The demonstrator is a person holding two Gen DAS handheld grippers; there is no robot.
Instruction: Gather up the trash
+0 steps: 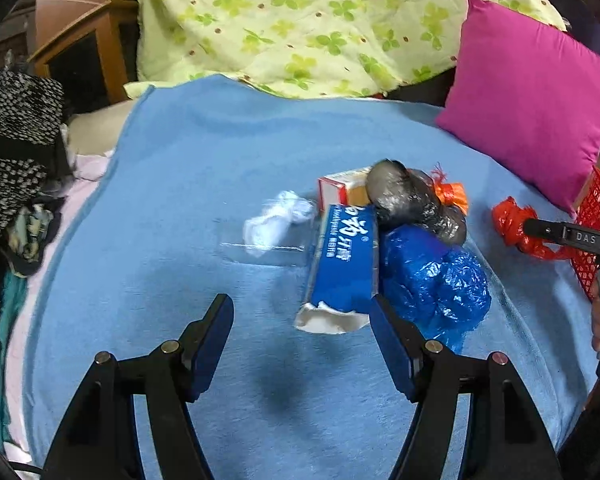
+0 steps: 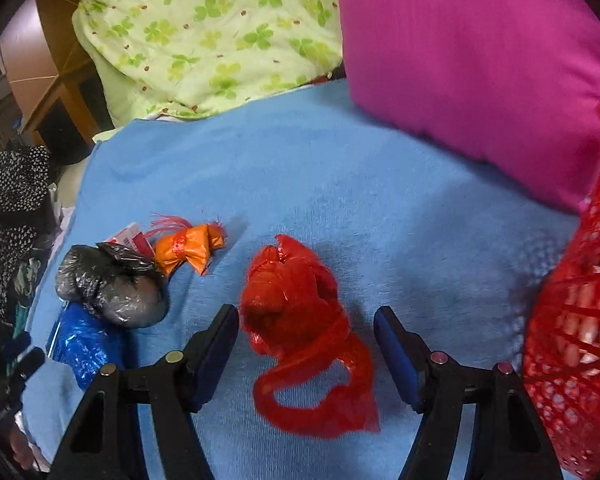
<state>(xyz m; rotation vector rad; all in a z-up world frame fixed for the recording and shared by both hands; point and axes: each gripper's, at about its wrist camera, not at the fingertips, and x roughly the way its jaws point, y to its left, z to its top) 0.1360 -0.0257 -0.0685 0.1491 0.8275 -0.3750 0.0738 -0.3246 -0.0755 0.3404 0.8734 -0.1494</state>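
A pile of trash lies on the blue blanket point(image 1: 228, 152): a blue toothpaste box point(image 1: 346, 256), a crumpled white tissue point(image 1: 278, 218), a grey-black bag point(image 1: 412, 200), a blue plastic bag point(image 1: 436, 280), a small orange bag point(image 1: 452, 194) and a red-and-white carton point(image 1: 340, 188). My left gripper point(image 1: 302, 308) is open, and the box's white end sits just inside its right finger. Off to the right lies a red plastic bag point(image 2: 296, 304). My right gripper point(image 2: 306, 314) is open around it, with the left pad close to the bag's edge.
A red mesh basket point(image 2: 580, 340) stands at the right edge. A magenta pillow point(image 2: 480, 60) and a green flowered quilt point(image 2: 204, 32) lie at the back. Dark patterned clothes point(image 1: 12, 140) hang at the left, beside a wooden cabinet point(image 1: 100, 40).
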